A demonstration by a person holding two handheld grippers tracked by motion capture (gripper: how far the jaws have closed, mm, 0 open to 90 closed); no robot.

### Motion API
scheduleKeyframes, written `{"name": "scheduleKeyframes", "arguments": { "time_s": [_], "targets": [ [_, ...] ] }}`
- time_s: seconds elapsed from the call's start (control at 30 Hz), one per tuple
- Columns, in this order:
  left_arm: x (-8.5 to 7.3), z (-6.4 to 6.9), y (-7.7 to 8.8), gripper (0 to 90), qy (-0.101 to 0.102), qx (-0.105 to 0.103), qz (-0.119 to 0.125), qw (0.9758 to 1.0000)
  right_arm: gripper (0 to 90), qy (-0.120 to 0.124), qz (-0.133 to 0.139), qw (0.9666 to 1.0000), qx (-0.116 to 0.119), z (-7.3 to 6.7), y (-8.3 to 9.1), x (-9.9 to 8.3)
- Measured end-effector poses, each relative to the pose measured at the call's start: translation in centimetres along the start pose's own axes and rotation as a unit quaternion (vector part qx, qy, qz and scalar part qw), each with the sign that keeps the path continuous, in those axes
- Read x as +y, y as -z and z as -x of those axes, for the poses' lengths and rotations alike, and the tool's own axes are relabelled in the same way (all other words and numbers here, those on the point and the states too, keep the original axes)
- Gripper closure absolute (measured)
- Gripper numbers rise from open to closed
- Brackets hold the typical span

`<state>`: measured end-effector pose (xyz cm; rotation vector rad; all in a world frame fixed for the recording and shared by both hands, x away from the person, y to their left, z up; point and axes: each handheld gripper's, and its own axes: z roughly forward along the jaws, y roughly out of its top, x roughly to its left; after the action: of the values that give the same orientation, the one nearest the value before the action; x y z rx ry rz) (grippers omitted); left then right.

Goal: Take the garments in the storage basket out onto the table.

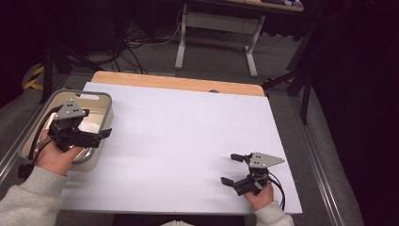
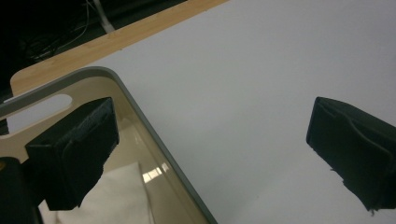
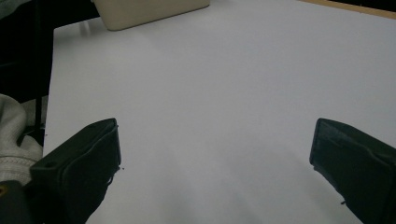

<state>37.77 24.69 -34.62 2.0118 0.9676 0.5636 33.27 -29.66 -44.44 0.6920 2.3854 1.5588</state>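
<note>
White cloth (image 2: pixel 122 196) in the bin (image 2: pixel 154 140), partly behind the left hand-held gripper (image 2: pixel 224 158) and cut off below

Grey sweatshirt sleeves (image 1: pixel 28 197) with ribbed cuffs, and two black grippers, left (image 1: pixel 104 134) and right (image 1: pixel 231 168), each topped by a grey three-cornered plate and trailing a black cable.

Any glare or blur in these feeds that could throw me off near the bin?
High view: surroundings dark, white board evenly lit. Left gripper view: bright glare patch on the bin inner wall beside the white cloth, near jaws soft. Right gripper view: soft, no glare.
</note>
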Motion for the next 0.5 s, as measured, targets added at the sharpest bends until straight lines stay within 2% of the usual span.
{"name": "scheduleKeyframes", "arguments": {
  "time_s": [0.2,0.5],
  "targets": [
    [0.1,-1.1,-0.1,3.3,0.006,0.006,-0.010,0.9999,2.5,0.000,-0.001,1.0000,0.000,0.0,0.0,0.0],
    [-0.6,-3.0,-0.5,3.1,0.032,0.022,-0.026,0.9989,2.5,0.001,0.001,1.0000,0.002,0.0,0.0,0.0]
  ]
}}
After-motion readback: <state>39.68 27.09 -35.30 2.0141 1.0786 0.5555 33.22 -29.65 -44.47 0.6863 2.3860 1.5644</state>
